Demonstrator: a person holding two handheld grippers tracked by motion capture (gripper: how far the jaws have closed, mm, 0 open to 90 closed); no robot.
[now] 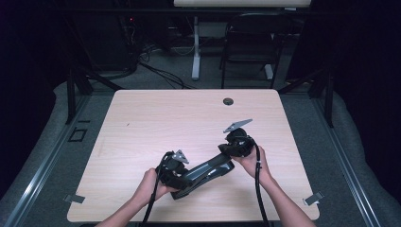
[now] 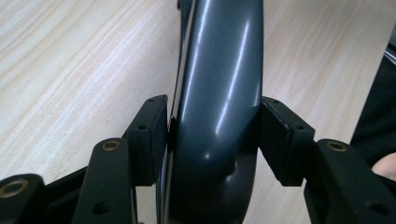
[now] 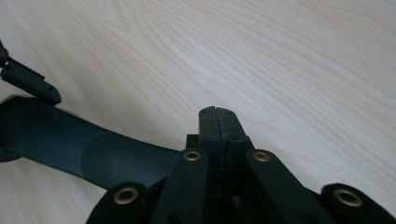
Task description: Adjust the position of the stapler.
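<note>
Left gripper [image 2: 212, 135] clamps the dark grey handle-like tool [image 1: 204, 171] lying on the table [image 1: 156, 118], while the right gripper [image 3: 218, 119], jaws shut empty, rests atop it; glossy curvature risks slippage if levered.

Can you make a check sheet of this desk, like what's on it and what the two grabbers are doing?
Surface: pale wooden table, bare, round grommet hole near far edge.
Job's things: long dark grey glossy plastic bar between both hands.
Clutter: nothing seen.
Grippers: left gripper fingers clamp the bar; right gripper fingers shut together above the bar.
Cables: black cables trail toward the person.
Surroundings: black folding chair, white desk leg, grey floor.
</note>
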